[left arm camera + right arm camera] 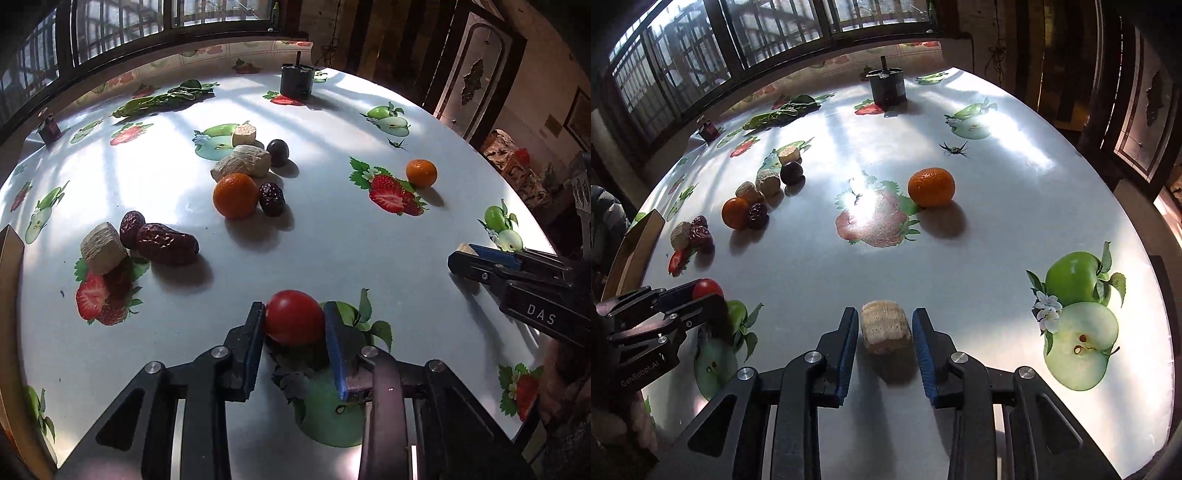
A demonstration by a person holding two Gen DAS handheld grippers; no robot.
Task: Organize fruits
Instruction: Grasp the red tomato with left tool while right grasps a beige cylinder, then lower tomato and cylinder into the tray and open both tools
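Left wrist view: the left gripper [294, 321] pinches a red tomato [293, 322] between its blue pads, and the right gripper [885, 325] brackets a tan cut chunk [885, 326].

In the right wrist view the chunk sits between the right gripper's fingers with a thin gap on each side, so whether the pads touch it cannot be told. Ahead of the left gripper's tips lie an orange [235, 195] touching a dark wrinkled date [272, 199], and ahead to their left two more dates [168, 243] beside another tan piece [103, 248]. A second orange [931, 187] rests well ahead of the right gripper. "DAS" is printed on the right gripper's body, "GenRobot.AI" on the left's. A dark cylindrical container [296, 81] stands far ahead at the back of the fruit-printed tablecloth [332, 240]; its contents cannot be made out.
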